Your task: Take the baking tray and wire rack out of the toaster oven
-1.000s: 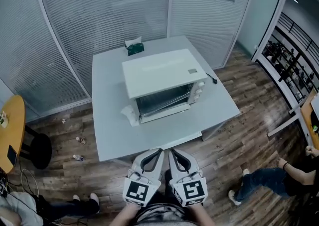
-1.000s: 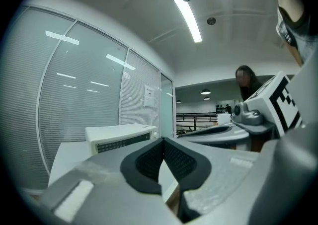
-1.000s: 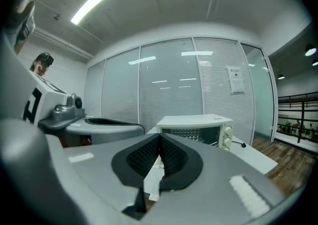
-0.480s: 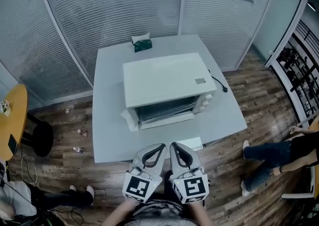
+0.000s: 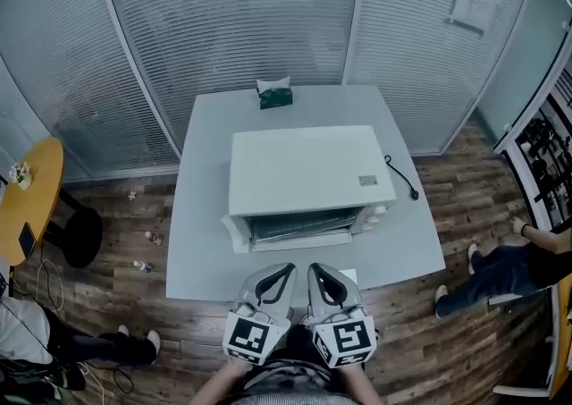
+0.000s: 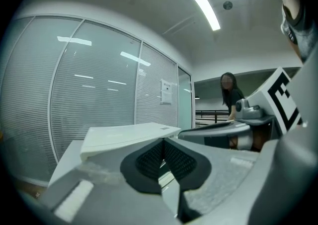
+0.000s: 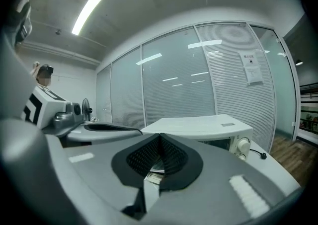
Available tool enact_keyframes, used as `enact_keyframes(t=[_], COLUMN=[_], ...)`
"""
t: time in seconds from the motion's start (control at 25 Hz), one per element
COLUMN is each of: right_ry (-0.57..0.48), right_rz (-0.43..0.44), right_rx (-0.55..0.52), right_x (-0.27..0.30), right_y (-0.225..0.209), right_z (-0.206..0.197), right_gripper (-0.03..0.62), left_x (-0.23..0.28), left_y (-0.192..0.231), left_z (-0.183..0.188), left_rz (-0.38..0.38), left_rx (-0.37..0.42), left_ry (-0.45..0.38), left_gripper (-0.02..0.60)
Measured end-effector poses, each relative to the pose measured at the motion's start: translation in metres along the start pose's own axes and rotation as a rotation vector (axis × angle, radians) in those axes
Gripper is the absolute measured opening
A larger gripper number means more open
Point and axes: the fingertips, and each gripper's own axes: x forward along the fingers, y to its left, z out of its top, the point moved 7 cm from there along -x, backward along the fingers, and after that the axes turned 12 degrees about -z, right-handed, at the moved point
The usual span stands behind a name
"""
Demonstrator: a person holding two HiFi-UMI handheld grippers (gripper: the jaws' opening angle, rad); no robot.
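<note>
Approach stage, with nothing yet taken out. The left claw (image 5: 280,271) and right claw (image 5: 318,271) hang side by side just off the near edge of the table (image 5: 204,251), each with its jaws closed together and nothing between them. The white toaster oven (image 5: 304,178) stands mid-table with its front (image 5: 299,226) facing the claws; a tissue box (image 5: 275,95) sits at the far edge and a black cable (image 5: 402,178) trails to the right. The baking tray and wire rack are judged to lie inside the oven, since only faint bars show at the front and the two cannot be told apart. Whether the door is dropped open is unclear from above. The next move calls for reaching forward over the table, parting one claw's jaws, and lining it up with the oven front
</note>
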Motion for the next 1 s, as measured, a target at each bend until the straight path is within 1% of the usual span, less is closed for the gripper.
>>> enact_keyframes(t=[0.04,0.2,0.28,0.44,0.48,0.6,0.64,0.76,0.84,1.0], right_ry=[0.0,0.009,0.019,0.035,0.036,0.041,0.045,0.052,0.061,0.075], right_rz=[0.009,0.06,0.079,0.1,0.104,0.109,0.11,0.109,0.102,0.084], right_rx=[-0.003,0.008,0.009,0.009,0.007,0.004,0.006,0.0,0.006,0.022], right_x=[0.002,0.013,0.018,0.029,0.032,0.042,0.045,0.055,0.062,0.077], right_y=[-0.004,-0.018,-0.022,-0.028,-0.028,-0.026,-0.025,-0.02,-0.018,-0.014], right_z=[0.001,0.0,-0.003,-0.007,-0.007,-0.008,-0.008,-0.006,-0.005,-0.004], right_gripper=[0.003,0.003,0.003,0.002,0.003,0.003,0.003,0.003,0.003,0.003], left_x=[0.004,0.017,0.02,0.019,0.019,0.015,0.014,0.014,0.017,0.021], left_y=[0.0,0.003,0.003,0.005,0.007,0.019,0.023,0.035,0.043,0.061], left_z=[0.001,0.0,-0.001,-0.002,-0.003,-0.009,-0.01,-0.01,-0.009,-0.008], left_rz=[0.014,0.058,0.086,0.133,0.138,0.14,0.143,0.14,0.125,0.095], left_rx=[-0.012,0.006,-0.019,-0.097,-0.101,-0.036,-0.025,-0.042,-0.056,-0.057], left_ry=[-0.004,-0.001,-0.006,-0.02,-0.019,0.006,0.01,-0.001,-0.005,0.009], left_gripper=[0.003,0.003,0.005,0.005,0.003,0.005,0.005,0.005,0.005,0.005])
